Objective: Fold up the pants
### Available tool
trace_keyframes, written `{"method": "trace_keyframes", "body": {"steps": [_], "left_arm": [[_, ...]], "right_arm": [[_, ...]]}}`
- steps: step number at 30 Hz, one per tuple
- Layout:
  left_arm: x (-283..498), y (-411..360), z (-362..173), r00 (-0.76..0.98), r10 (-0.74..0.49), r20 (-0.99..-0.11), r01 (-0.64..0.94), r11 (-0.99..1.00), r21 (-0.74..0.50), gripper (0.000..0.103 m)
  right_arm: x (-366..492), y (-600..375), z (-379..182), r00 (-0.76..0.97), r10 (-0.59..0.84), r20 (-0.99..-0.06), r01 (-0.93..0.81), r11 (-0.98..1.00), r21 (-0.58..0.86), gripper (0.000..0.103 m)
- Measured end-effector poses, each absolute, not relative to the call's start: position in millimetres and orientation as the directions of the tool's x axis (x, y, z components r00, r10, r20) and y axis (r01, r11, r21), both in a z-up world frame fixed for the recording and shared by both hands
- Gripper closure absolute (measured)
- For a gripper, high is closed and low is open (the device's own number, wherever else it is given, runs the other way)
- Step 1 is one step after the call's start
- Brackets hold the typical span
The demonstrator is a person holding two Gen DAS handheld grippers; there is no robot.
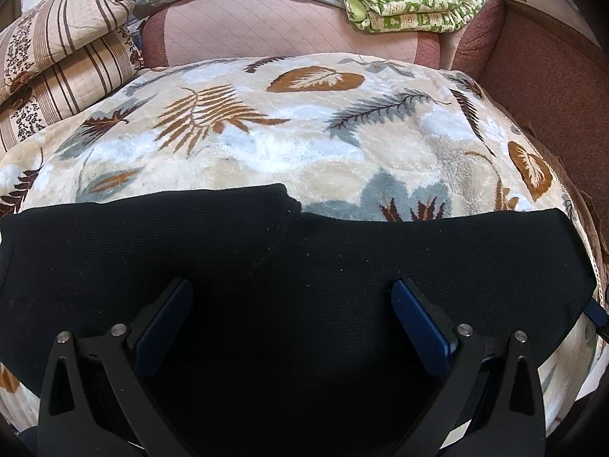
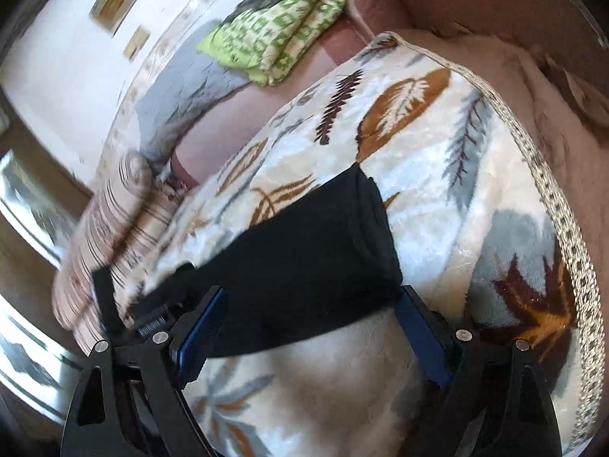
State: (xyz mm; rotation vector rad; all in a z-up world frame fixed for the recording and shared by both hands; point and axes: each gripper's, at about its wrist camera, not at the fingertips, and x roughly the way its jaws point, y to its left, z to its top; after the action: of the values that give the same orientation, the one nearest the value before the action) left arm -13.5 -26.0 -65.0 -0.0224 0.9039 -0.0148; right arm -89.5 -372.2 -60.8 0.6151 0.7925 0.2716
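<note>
**Inspector A:** Two grippers are recorded. The left gripper [image 1: 291,293] is seen with its blue pads [image 1: 163,331] set wide apart above the black pants [image 1: 266,266]; nothing is clamped between them, and whether the tips touch the cloth cannot be told.

**Inspector B:** Noted. The right gripper [image 2: 310,301] is likewise found with jaws apart. A folded end of the pants [image 2: 304,266] is seen between the fingertips, but no press of the pads on the cloth is made out. That view is blurred.

**Inspector A:** The position of the garment is entered as follows: the pants are laid flat across the near part of a cream blanket printed with leaves [image 1: 304,141], their far edge stepped near the middle.

**Inspector B:** Beyond the blanket, a pink quilted surface [image 1: 247,34] is observed. A striped folded quilt [image 1: 57,57] is placed at the left, and a green patterned folded cloth [image 1: 411,3] at the far right, well apart from the pants.

**Inspector A:** A braided trim [image 2: 563,228] is recorded along the blanket's edge in the right wrist view.
</note>
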Motion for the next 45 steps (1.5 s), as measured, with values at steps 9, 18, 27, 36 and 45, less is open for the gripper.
{"method": "trace_keyframes", "body": {"steps": [9,18,27,36,45], "left_arm": [[-13.8,-26.7,-65.1,0.62,-0.019,-0.784,0.001,1.0,-0.023,0.0],[-13.6,-3.7,-52.9,0.654,-0.109,-0.748,-0.043,0.983,-0.181,0.0],[-16.8,35.5,-38.5,0.727,-0.081,-0.682,-0.181,0.935,-0.304,0.0],[-4.4,86.7,2.8,0.763,-0.078,-0.641,-0.202,0.914,-0.352,0.0],[7.2,105.1,-39.9,0.677,-0.161,-0.719,-0.286,0.842,-0.458,0.0]], "right_arm": [[-92.7,-398.5,-77.9,0.699,0.394,-0.597,0.152,0.734,0.662,0.09],[-93.4,-367.4,-55.5,0.735,0.337,-0.588,0.058,0.833,0.55,0.095],[-80.7,-324.9,-45.9,0.701,0.448,-0.555,-0.065,0.815,0.575,0.095],[-70.6,-275.3,-35.5,0.653,0.555,-0.515,-0.199,0.782,0.59,0.095],[-72.0,-323.1,2.2,0.739,0.429,-0.519,-0.103,0.834,0.543,0.095]]}}
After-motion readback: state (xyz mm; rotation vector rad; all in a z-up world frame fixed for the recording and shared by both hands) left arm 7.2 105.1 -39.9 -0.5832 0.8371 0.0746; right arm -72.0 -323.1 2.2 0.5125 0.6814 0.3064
